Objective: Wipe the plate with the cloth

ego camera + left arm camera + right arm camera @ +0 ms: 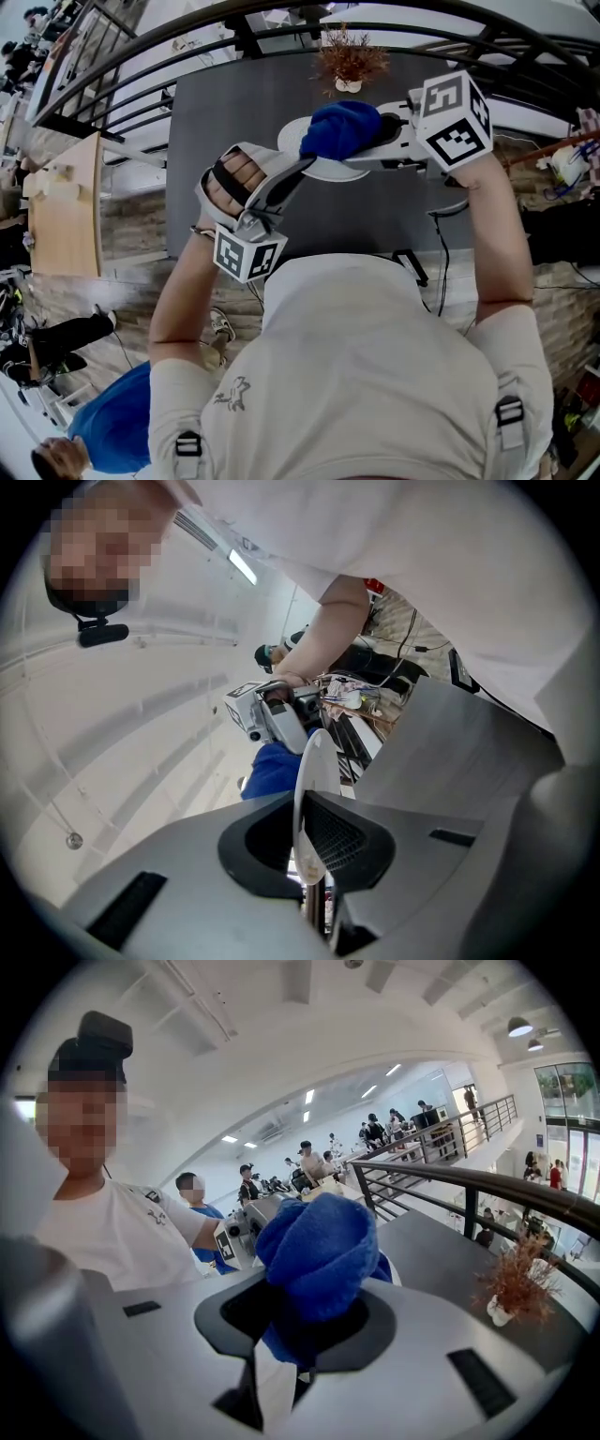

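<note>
Dark counter (234,141) beside a railing carries a vase (348,85) of dried sprigs. Left tool (300,169) is clamped on the plate (291,136) rim, holding it clear of the counter, likely to steady it for wiping. Right tool (382,133) grips the blue cloth (339,128), bunched on the plate's face, which bears nothing else.

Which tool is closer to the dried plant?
Right. The right tool, holding the cloth, is just short of the plant; the left tool grips the plate, farther back.
</note>
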Tool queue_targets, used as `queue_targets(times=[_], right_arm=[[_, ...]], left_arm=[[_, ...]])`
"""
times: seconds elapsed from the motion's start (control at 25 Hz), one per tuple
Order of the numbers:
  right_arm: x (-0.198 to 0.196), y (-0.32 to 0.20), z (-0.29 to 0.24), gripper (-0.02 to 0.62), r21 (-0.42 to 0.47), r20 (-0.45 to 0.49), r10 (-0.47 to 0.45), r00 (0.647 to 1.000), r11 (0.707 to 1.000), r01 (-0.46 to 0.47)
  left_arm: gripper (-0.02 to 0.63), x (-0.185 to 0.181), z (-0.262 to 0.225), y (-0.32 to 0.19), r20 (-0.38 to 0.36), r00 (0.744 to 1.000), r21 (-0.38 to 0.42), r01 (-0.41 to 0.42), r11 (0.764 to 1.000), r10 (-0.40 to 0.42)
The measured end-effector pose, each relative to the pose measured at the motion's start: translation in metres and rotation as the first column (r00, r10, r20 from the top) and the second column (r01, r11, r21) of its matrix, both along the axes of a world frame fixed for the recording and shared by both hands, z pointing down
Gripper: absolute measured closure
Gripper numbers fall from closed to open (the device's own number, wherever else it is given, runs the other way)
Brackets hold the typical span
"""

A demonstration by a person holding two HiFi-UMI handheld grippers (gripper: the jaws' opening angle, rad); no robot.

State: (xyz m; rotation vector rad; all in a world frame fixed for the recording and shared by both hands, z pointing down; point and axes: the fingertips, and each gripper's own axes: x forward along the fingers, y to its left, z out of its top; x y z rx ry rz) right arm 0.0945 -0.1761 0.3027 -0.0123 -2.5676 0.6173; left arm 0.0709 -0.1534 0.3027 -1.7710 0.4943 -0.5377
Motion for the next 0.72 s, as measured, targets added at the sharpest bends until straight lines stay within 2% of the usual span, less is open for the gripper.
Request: queue_targets(times=[0.2,0.4,0.48,0.6,0.72], right_arm=[[0.015,-0.02,0.017,0.479,-0.02,-0.03,0.055,0.998,0.998,-0.056],[0.005,-0.045,0.026,0.479,-0.023,-0.05,0.091,0.995,0.995,-0.092],[-0.008,-0.045,0.024,0.479,-0.007,-0.047,0.082,0.996,0.997,-0.082],[-0.021,-0.049,0.022,0.48,0.04,-0.04,0.087,0.995,0.995,-0.086],[-0.02,-0.047,0.03,0.48,0.031,-0.025,0.09,0.996,0.996,-0.089]], left_arm=[[0.583,-0.006,-0.003,0.003,0.01,1.0,0.03,0.013,0.999,-0.013],[0.583,0.006,-0.003,0.009,0.025,0.999,0.04,-0.025,0.999,0.024],[0.583,0.006,-0.001,0.006,0.022,0.999,0.033,-0.028,0.999,0.027],[0.583,-0.005,0.003,-0.008,-0.001,1.0,0.0,0.01,1.0,-0.01],[0.583,-0.004,0.016,-0.015,0.005,1.0,-0.028,0.025,0.999,-0.025]])
